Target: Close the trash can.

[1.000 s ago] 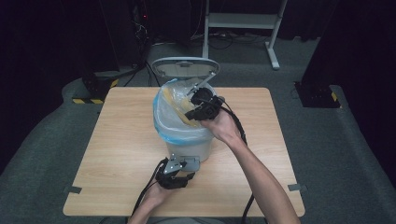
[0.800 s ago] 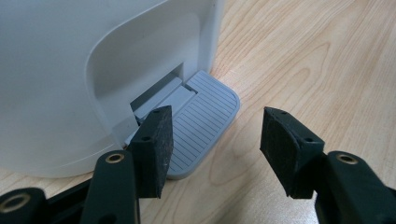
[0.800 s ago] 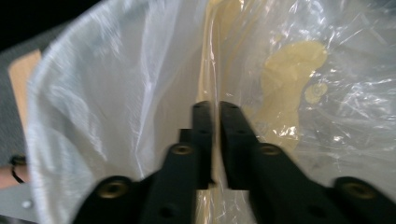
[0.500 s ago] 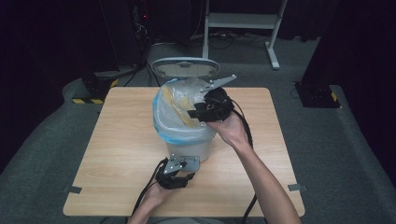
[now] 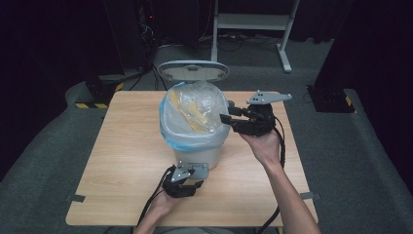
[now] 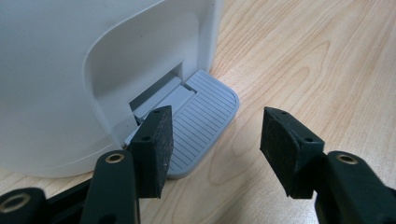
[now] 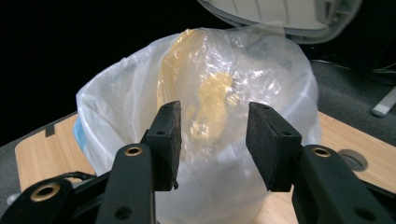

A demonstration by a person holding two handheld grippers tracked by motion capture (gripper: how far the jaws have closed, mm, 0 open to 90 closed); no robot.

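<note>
A white pedal bin (image 5: 204,155) stands mid-table, lined with a clear plastic bag (image 5: 192,122) holding something yellow (image 7: 212,91). Its lid (image 5: 193,71) is tipped up at the back. My left gripper (image 5: 191,171) sits low at the bin's front; its jaws (image 6: 217,140) stand apart with nothing between them, the left one over the grey ribbed pedal (image 6: 205,109). My right gripper (image 5: 226,111) hovers just right of the bin's rim, pointing at the bag (image 7: 261,79). Its jaws (image 7: 212,140) have just been opening and hold nothing.
The wooden table (image 5: 126,146) has bare surface left and right of the bin. Black cables trail from both grippers toward the near edge. A metal stand (image 5: 253,22) and dark equipment sit on the floor beyond the table.
My right gripper has pulled back from above the bin's opening to the right of the rim, and its jaws have parted. The left gripper has stayed put at the pedal.
</note>
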